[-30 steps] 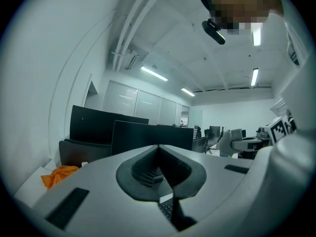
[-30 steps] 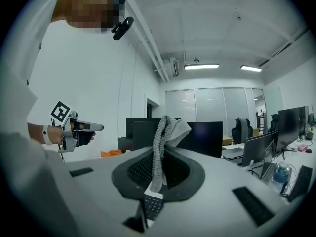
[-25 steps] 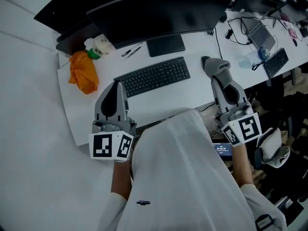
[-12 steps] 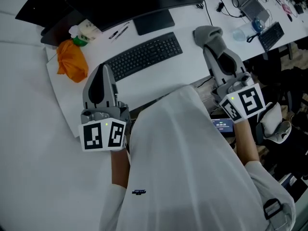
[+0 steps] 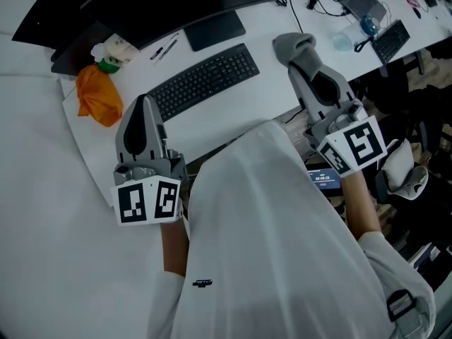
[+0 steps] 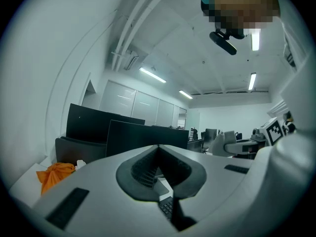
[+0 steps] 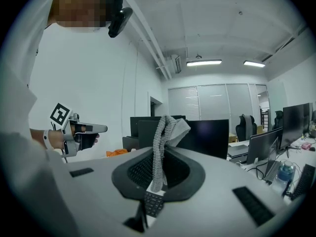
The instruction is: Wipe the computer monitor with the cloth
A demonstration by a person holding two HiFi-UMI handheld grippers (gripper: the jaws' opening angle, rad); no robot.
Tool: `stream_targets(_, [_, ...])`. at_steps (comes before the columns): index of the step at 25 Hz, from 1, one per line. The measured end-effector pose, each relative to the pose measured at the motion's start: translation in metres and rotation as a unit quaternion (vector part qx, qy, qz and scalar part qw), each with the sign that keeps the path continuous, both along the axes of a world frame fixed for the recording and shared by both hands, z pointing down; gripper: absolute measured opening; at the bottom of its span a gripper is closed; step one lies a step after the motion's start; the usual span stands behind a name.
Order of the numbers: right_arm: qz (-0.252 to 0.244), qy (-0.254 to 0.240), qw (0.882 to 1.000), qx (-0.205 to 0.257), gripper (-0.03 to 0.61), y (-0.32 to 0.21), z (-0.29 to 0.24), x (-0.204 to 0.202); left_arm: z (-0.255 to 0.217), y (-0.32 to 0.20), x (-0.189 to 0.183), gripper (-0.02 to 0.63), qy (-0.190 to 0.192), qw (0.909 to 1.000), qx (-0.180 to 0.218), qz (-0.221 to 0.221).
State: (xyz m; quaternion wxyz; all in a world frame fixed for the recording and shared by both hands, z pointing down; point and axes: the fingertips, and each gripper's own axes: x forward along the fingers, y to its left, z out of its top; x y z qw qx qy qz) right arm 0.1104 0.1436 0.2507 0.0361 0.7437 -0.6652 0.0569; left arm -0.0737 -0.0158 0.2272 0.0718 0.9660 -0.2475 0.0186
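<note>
The black computer monitor [image 5: 176, 2] stands at the back of the white desk [image 5: 275, 97], partly cut off by the top edge of the head view. It also shows ahead as the monitor [image 6: 143, 137] and monitor [image 7: 210, 137] in the gripper views. A grey knitted cloth [image 5: 291, 46] sticks up from my right gripper [image 5: 302, 66], which is shut on it above the desk, right of the keyboard. The cloth [image 7: 165, 132] rises out of the closed jaws. My left gripper [image 5: 146, 101] hovers near the keyboard's left end, shut with nothing in it.
A black keyboard [image 5: 205, 80] lies in front of the monitor, with pens [image 5: 164, 48] behind it. An orange bag [image 5: 95, 94] and a white-and-green object [image 5: 113, 48] sit at the desk's left. Cables, a bottle [image 5: 364, 25] and a second keyboard [image 5: 390, 37] lie at the right.
The head view has shifted, so the monitor and desk slid toward the top edge. Both grippers moved up and left in the picture; the right one still holds the cloth.
</note>
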Motion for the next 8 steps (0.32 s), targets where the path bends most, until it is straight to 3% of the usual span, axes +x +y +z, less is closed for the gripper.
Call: stream_targets(8, [0.007,-0.003,1.000,-0.006,0.019,0.0070,0.0054,-0.0009,0.0026,0.0078,0.0052,0.018,-0.001,0.9999,-0.002,0.010])
